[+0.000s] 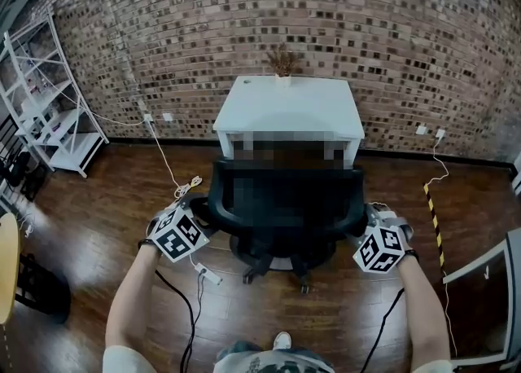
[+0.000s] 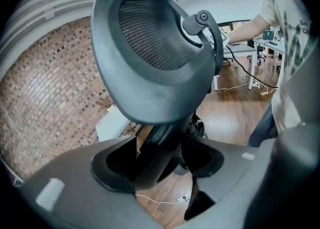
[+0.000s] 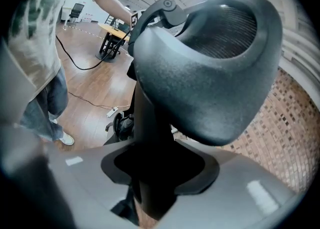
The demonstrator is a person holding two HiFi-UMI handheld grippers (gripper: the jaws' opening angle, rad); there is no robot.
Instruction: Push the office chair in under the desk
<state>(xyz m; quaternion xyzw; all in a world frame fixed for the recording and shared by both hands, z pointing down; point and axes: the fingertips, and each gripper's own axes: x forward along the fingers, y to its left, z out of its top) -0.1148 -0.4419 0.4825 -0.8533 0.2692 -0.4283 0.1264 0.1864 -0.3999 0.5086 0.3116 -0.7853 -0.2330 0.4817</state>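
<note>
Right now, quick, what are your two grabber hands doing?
Left gripper: closed, clamped on a dark support at one side of the office chair.
Right gripper: closed, clamped on a support at the chair's other side.

Wooden floor: bears white desk, chair before it, rack at left, cables, power strip and striped tape. On the desk top stands one pot, apparently of dried plant.
</note>
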